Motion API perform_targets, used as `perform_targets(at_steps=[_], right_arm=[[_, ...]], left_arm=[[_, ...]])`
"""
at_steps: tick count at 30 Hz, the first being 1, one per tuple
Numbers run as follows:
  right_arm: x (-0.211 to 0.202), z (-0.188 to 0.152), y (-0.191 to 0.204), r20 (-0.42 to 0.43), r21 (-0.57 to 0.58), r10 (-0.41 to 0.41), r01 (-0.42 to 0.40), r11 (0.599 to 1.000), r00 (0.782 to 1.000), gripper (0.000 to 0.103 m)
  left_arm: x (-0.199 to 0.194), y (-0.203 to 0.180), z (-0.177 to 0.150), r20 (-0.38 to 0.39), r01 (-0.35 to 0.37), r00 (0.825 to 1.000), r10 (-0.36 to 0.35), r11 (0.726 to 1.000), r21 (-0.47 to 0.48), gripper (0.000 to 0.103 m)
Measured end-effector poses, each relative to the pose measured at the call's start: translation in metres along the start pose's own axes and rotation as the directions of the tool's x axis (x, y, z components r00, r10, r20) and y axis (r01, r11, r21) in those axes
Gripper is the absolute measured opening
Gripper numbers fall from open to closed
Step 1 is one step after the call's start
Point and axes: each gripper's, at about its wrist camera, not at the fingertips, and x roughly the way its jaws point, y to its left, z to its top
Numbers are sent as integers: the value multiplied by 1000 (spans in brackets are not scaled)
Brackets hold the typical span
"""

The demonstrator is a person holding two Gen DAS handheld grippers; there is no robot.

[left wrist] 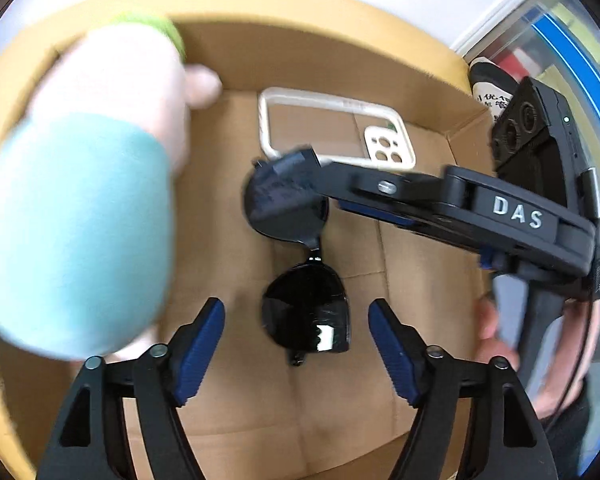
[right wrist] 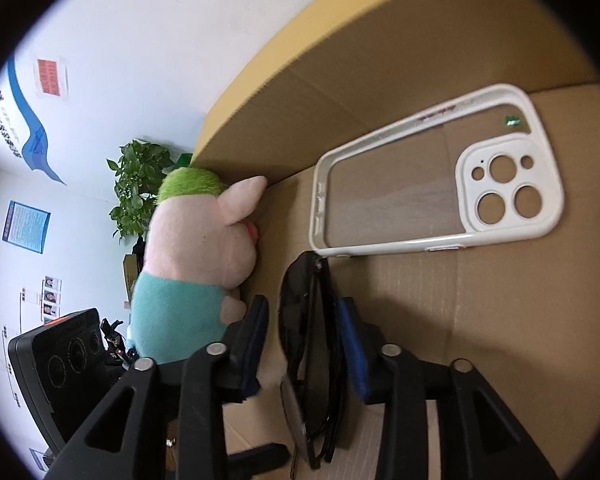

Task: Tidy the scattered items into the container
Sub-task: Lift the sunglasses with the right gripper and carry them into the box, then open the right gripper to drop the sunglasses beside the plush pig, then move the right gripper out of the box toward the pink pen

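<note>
Left wrist view first: the left gripper (left wrist: 296, 344) is right at the bottom at 6 o'clock, blue pads spread wide with nothing pressed between them; under the gap lie the sunglasses (left wrist: 306, 312) on the floor of the cardboard box (left wrist: 420, 92), one lens between the pads, the other further up toward the centre.

Just past that, the right gripper (left wrist: 288, 184) reaches in from 3 o'clock and its tip sits over the far lens; in the right wrist view its pads are a little way apart with the folded sunglasses (right wrist: 314, 360) standing on edge between them; the right blue pad looks to be against the frame, the left one looks clear of it, so it looks like a loose hold at most, not a clamp.

At 9 o'clock in the left view there's a blurry plush toy (left wrist: 84, 184), pink with a teal shirt and green top, leaning at the box's side wall; the right view shows it at 9 o'clock too.

Furthest in, at 12 o'clock, a white phone case (left wrist: 332, 128) lies flat on the box floor near the back wall, camera holes up.
</note>
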Motion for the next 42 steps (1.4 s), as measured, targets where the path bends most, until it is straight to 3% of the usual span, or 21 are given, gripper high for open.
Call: perform_targets(at_steps=[4, 7, 8, 10, 13, 18, 22, 26, 31, 42], right_arm=[[-40, -13, 32, 55, -110, -62, 68, 992, 997, 47], [-86, -41, 63, 138, -217, -118, 146, 965, 983, 63], [-100, -52, 71, 171, -240, -135, 175, 955, 976, 71], [-132, -82, 85, 254, -272, -171, 240, 932, 952, 79], [-163, -127, 94, 336, -275, -210, 309, 911, 918, 79], [-179, -197, 105, 419, -257, -292, 421, 870, 860, 79], [-179, -232, 111, 448, -255, -337, 479, 840, 828, 79], [-183, -253, 120, 472, -267, -372, 532, 804, 799, 79], [-186, -269, 127, 488, -283, -386, 560, 779, 783, 79], [-190, -281, 128, 504, -288, -394, 580, 762, 768, 79]], left_arm=[[-47, -8, -19, 181, -114, 978, 102, 992, 59, 85], [-88, -12, -44, 335, -165, 933, 128, 983, 83, 97], [-104, -13, -56, 393, -178, 910, 133, 980, 83, 99], [-117, -8, -59, 468, -202, 872, 145, 976, 75, 102], [-128, -27, -88, 545, -232, 823, 161, 971, 64, 103], [-153, -36, -136, 605, -201, 783, 147, 979, 22, 103], [-162, -46, -168, 625, -200, 768, 141, 979, 24, 103], [-166, -55, -185, 627, -194, 769, 125, 980, 42, 103], [-167, -62, -196, 633, -203, 764, 122, 977, 57, 103], [-164, -72, -203, 626, -191, 774, 101, 978, 79, 103]])
